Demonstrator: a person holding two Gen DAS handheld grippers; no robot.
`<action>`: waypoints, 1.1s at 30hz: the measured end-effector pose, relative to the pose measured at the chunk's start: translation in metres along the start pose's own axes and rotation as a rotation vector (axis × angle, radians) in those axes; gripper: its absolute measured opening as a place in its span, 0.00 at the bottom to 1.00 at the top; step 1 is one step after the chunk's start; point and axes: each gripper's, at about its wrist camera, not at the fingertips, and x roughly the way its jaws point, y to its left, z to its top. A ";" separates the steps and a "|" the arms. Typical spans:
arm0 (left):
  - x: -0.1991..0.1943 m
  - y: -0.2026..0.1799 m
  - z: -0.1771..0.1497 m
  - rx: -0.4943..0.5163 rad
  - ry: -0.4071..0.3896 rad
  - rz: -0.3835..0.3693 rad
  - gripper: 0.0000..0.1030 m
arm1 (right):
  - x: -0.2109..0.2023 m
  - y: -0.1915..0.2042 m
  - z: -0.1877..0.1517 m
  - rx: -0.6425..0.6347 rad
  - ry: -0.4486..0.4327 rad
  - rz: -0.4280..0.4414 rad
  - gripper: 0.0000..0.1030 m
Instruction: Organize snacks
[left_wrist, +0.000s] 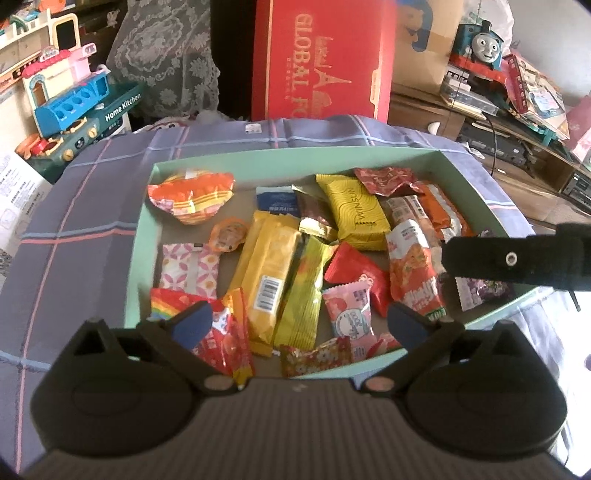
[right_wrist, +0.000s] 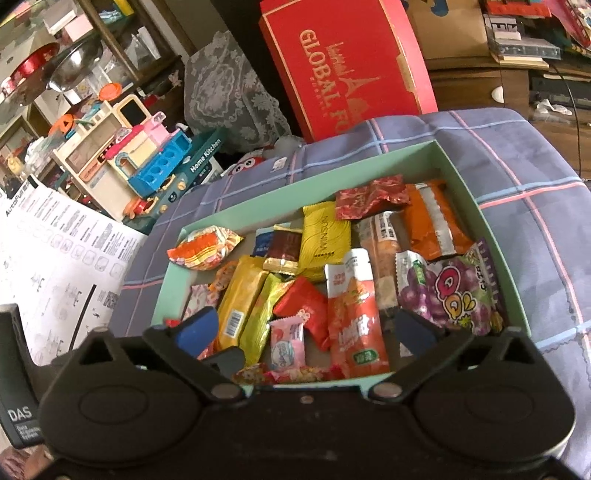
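- Many snack packets (left_wrist: 291, 266) lie loose in the shallow green box (left_wrist: 258, 157) on the checked cloth (left_wrist: 92, 192); in the left wrist view the left gripper (left_wrist: 297, 323) hangs over the near rim with its fingers spread and nothing between them
- Whether sorting is beginning or ending, I cannot judge; any pick should take one packet by its flat sides, from above
- Some bare floor shows only at the far left of the box; a black finger (left_wrist: 517, 260) reaches in from the right
- In the right wrist view the right gripper (right_wrist: 306, 334) is also spread and holds nothing, above the near wall; the grape packet (right_wrist: 454, 291) lies close to the right wall, so room is small there
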 end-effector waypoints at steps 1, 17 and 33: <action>-0.003 0.000 -0.001 0.002 -0.004 0.003 1.00 | -0.002 0.001 -0.001 -0.004 -0.001 -0.001 1.00; -0.074 0.002 -0.025 0.024 -0.085 0.038 1.00 | -0.065 0.014 -0.027 -0.052 -0.055 -0.013 1.00; -0.090 0.033 -0.066 -0.034 -0.057 0.115 1.00 | -0.080 0.010 -0.078 -0.109 0.010 -0.138 1.00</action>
